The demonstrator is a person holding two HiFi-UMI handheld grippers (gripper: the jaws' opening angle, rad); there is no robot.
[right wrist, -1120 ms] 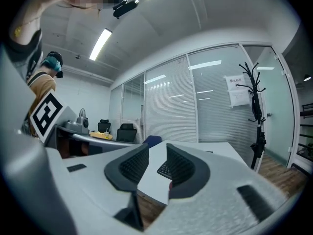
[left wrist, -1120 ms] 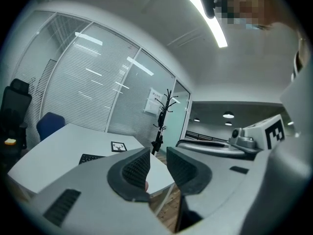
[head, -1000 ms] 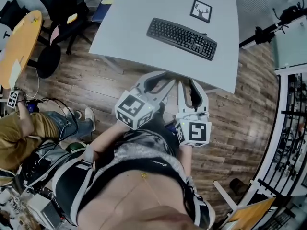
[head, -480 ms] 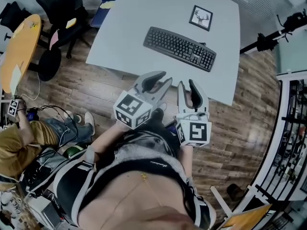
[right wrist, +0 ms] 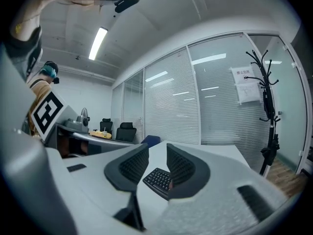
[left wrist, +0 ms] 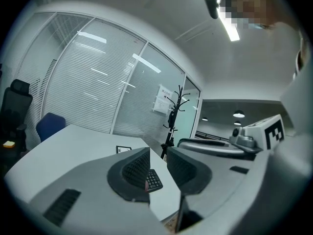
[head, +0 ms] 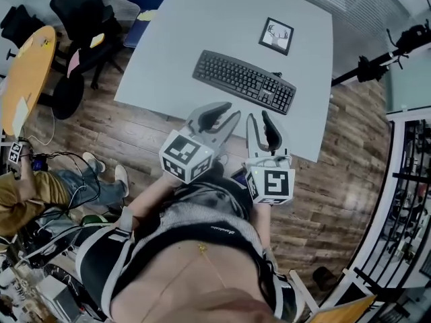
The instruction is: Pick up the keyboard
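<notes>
Flat black keyboard [head: 244, 81] lies keys-up on the pale grey rectangular surface [head: 202, 19], in its near half, closer to the right-hand corner. In the head view the long axis runs diagonally from upper left to lower right, roughly parallel to the surface's near edge, with the number-pad end at lower right. A small black-framed deer picture [head: 276, 36] sits just beyond it, apart from it. Left tongs [head: 224, 110] and right tongs [head: 258, 116] hang side by side over the near edge, aimed at the keyboard and well short of it, touching nothing. Left tongs are drawn in about as far as they go, with only a slit between the pads and nothing in it. Right tongs show a narrow gap, also empty. In the left gripper view only one corner of the keyboard shows through the slit, the rest is behind the left jaw. The right gripper view shows one end of it between the jaws, the other end behind the right jaw. Key legends are too small to read. The surface's far edge is cut off at the top of the head view. A seated person [head: 34, 187] at the left edge is also cut off.
</notes>
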